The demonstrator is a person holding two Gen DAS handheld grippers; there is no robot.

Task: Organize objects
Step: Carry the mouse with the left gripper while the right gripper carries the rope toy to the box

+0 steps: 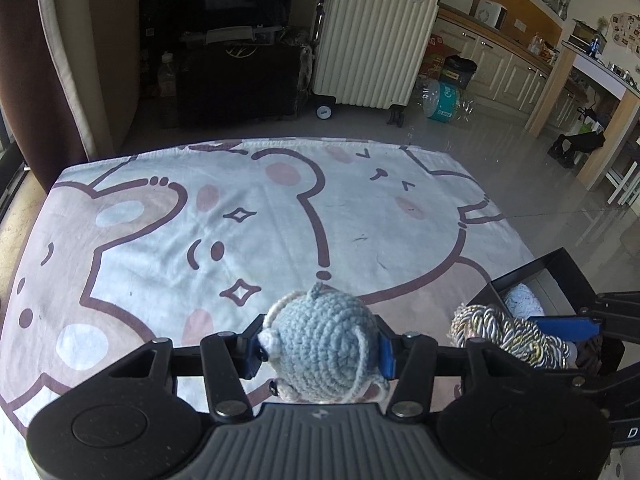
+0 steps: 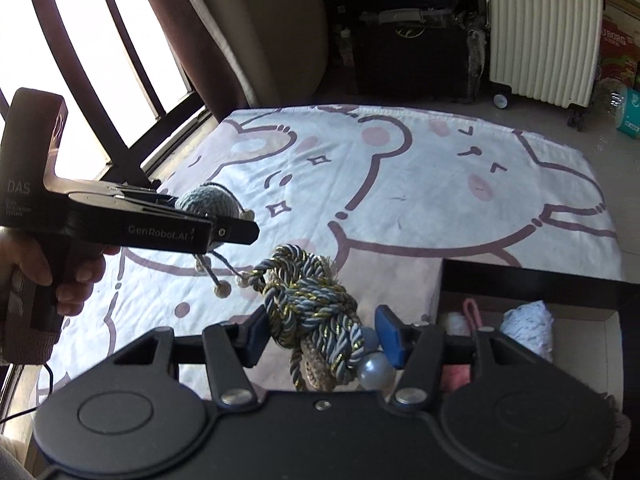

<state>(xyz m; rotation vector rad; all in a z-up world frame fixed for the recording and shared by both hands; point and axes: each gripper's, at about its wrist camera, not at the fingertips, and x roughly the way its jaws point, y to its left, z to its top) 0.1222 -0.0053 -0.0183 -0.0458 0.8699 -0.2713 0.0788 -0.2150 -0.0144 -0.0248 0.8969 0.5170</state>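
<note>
because the job is tidying loose toys into one container, both tools are loaded and held up over the blanket (image 1: pixel 168 216) beside the black box (image 2: pixel 532 276), which sits at its right-hand edge with its lid side open toward the grippers. that box already holds a white crocheted piece (image 2: pixel 528 322) and something pink (image 2: pixel 472 310), so it reads as the collecting place, and by my judgement the two carried items are headed there next.

the left gripper (image 1: pixel 320 348) is clamped on a blue crocheted ball toy (image 1: pixel 320 336), its blue pads pressing both sides and the toy's thin strings hanging loose underneath; a person's hand (image 2: pixel 60 276) grips its handle. the right gripper (image 2: pixel 322 334) carries a knotted rope toy (image 2: pixel 312 300) of grey, white and gold cord, with a pearly bead (image 2: pixel 374 368) hanging at its base. the left pad touches the knot, but whether the right pad presses it i cannot tell; the knot stands up between the jaws off the blanket.

the blanket is a soft, pale sheet printed with cartoon bears, spread over a glossy tiled floor (image 1: pixel 520 168). behind it stand a cream ribbed suitcase (image 1: pixel 368 36), dark bags (image 1: pixel 240 80), a curtain (image 2: pixel 188 20) by a barred window (image 2: pixel 60 40), and kitchen cabinets (image 1: pixel 496 64) further off.
</note>
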